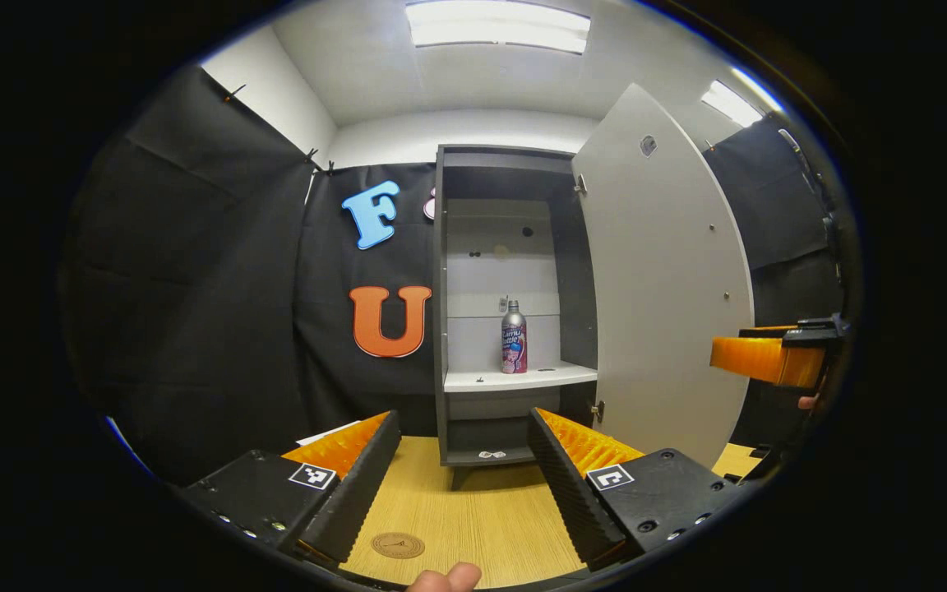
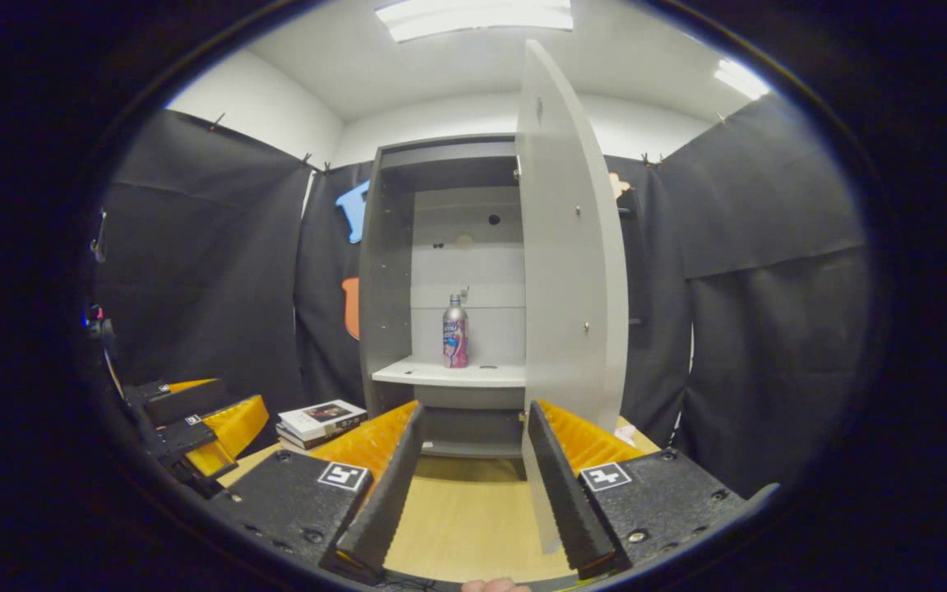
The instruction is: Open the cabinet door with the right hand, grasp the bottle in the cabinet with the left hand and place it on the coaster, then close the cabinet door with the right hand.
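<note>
Fingers of my left gripper stand wide apart at the bottom of the left gripper view, holding nothing, above the wooden table and the round coaster at lower centre. My right gripper is likewise spread and empty, its right finger just beside the edge of the open cabinet door. Bottle stands upright on the cabinet shelf, centre frame. Opening looks done; next, I judge, my left gripper must reach forward to the bottle.

walls: black cloth | ceiling: white, lit panels | table: pale wood, seemingly
</note>
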`<state>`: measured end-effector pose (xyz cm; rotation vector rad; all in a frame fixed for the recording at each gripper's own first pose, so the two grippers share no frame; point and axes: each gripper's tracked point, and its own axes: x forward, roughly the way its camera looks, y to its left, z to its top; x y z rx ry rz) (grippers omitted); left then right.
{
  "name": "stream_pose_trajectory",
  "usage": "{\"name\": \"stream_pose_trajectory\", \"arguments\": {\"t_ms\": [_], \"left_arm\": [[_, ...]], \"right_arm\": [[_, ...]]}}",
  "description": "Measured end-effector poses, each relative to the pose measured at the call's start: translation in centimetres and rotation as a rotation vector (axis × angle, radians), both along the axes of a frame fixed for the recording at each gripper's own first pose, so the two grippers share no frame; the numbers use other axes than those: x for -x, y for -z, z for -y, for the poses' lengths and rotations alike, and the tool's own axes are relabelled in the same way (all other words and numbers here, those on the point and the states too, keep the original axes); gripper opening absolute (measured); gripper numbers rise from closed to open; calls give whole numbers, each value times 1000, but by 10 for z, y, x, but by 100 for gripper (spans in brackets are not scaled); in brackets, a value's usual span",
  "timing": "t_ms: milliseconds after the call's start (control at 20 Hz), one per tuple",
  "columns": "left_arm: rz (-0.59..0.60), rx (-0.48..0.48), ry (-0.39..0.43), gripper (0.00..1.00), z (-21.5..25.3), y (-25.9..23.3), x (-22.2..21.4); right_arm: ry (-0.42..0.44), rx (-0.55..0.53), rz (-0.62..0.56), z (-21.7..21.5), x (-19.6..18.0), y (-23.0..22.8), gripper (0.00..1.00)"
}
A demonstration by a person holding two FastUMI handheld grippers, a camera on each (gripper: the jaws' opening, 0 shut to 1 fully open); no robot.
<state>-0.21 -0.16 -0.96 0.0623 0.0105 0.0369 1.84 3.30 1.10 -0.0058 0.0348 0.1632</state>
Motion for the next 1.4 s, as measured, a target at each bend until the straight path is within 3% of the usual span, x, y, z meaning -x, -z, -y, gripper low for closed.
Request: {"name": "stream_pose_trajectory", "arguments": {"t_ms": [200, 450, 800, 1100, 1400], "left_arm": [[29, 38, 90, 95, 16, -23, -49], [37, 53, 162, 95, 34, -40, -151], [-65, 104, 209, 95, 80, -9, -303], [-80, 67, 158, 95, 86, 12, -404], [-133, 83, 91, 95, 82, 38, -463]], "right_arm": [[-23, -31, -33, -7, -2, 8, 91], [-38, -19, -35, -12, 4, 12, 90], [-62, -16, -74, -20, 4, 24, 90], [-67, -36, -128, -22, -3, 38, 90], [-71, -57, -164, -20, -13, 44, 90]]}}
